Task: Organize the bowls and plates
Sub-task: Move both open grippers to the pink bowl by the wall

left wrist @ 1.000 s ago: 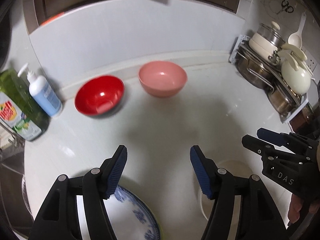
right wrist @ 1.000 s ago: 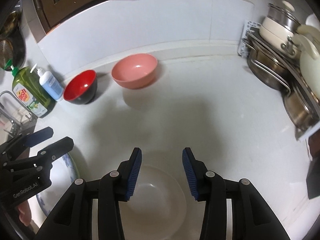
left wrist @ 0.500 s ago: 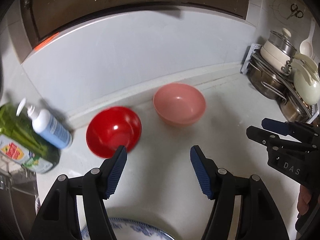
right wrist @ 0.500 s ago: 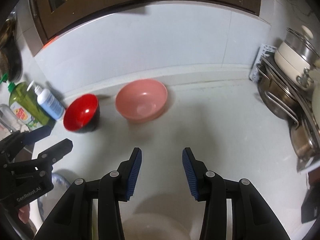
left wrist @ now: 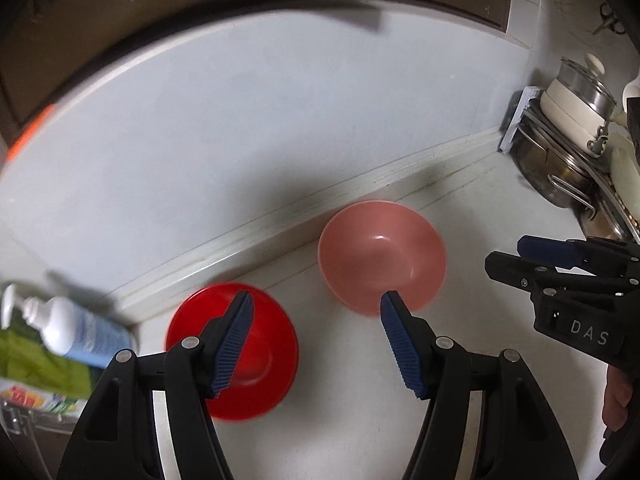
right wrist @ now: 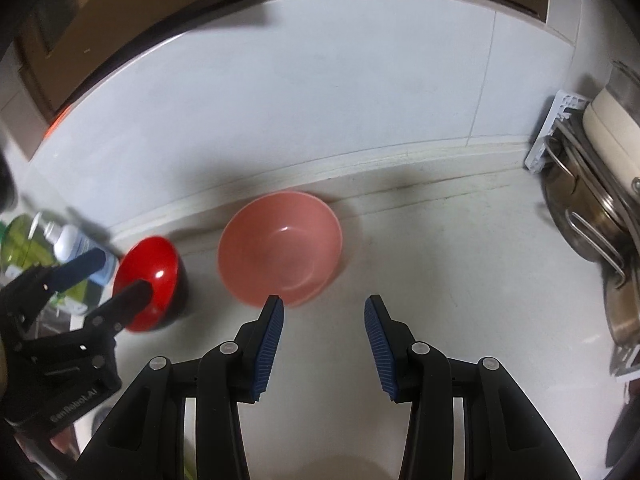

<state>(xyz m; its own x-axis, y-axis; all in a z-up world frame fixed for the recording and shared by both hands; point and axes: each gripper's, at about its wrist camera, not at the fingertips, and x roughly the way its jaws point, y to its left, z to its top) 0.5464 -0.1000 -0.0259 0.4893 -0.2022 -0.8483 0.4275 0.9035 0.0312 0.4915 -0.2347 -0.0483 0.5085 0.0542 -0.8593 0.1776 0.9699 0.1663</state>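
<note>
So both grippers are hanging over the white counter (right wrist: pixel 460 272) with jaws spread wide and nothing between them. The left gripper (left wrist: pixel 316 336) is right up near the red bowl (left wrist: pixel 256 364): in its own view the left blue pad overlaps the bowl's rim and the right pad tip overlaps the near edge of the pink bowl (left wrist: pixel 382 258), but whether it touches either bowl I can't tell. The two bowls sit side by side close to the back wall, red on the left, pink on the right, a small gap between them, both upright and empty. The right gripper (right wrist: pixel 324 336) is aimed a bit right of the pink bowl (right wrist: pixel 280 248), its left pad tip just at the bowl's near rim, the right pad over bare counter. From that view the red bowl (right wrist: pixel 150 280) is partly hidden behind the left gripper (right wrist: pixel 100 280). A soap pump bottle (left wrist: pixel 64 330) and a green dish soap bottle (left wrist: pixel 36 364) stand left of the red bowl, and stacked pots (left wrist: pixel 572 136) fill a rack on the far right.
</note>
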